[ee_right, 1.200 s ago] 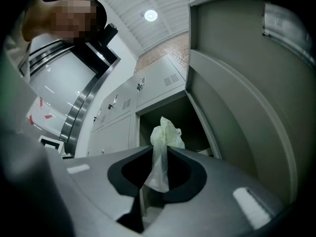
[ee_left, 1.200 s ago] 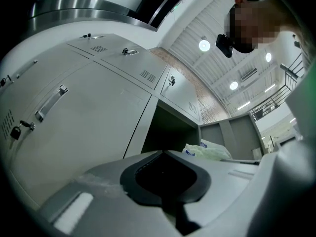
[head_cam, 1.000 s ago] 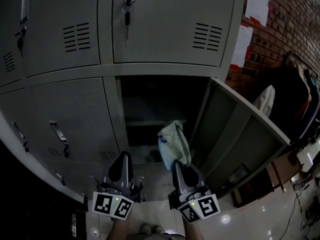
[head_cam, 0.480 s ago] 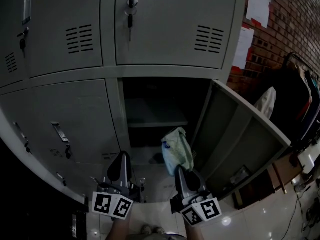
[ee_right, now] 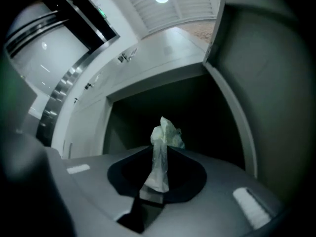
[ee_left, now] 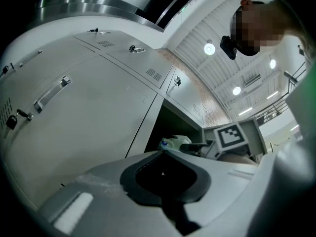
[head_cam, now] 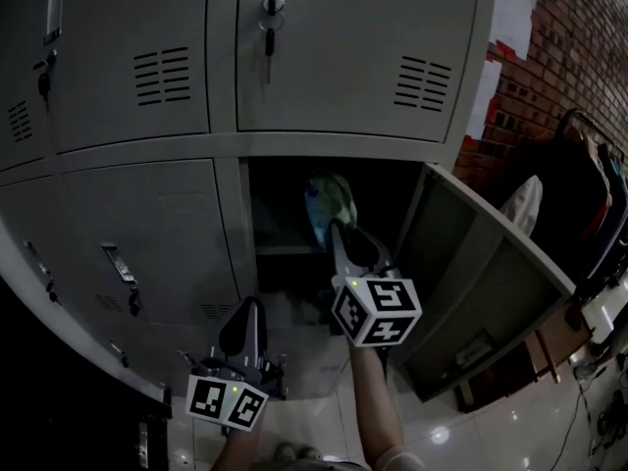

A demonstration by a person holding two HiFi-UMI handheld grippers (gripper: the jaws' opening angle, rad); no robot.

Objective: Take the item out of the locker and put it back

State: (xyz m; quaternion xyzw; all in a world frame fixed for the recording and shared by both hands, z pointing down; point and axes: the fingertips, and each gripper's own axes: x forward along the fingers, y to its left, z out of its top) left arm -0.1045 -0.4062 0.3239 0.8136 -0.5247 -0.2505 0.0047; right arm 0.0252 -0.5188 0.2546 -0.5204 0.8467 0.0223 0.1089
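The crumpled pale plastic bag (head_cam: pixel 329 197) is up at the mouth of the open locker compartment (head_cam: pixel 285 214), pinched by a gathered fold, with its loose top puffing out beyond the tips of the right gripper (head_cam: pixel 339 232). From that gripper's own view the bag (ee_right: pixel 163 139) rises out of jaws closed narrowly on it, with the dark interior straight ahead. It looks to me like the put-back half of the job, though I can't rule out the bag being on its way out. Inside, a shelf (head_cam: pixel 280 250) crosses the compartment just below the bag, which hangs free and touches nothing. To place it well, I would carry it further in over the shelf, lower it until the limp plastic settles and takes its own weight, and only then release, since a bag this light could slide off the front edge. The swung-out door (head_cam: pixel 491 273) stands to the right, near the forearm, so the reach should go straight in. The left gripper (head_cam: pixel 245 310) hangs low in front of the shut neighbouring door (head_cam: pixel 147 234), jaws together and empty, well clear of the work.
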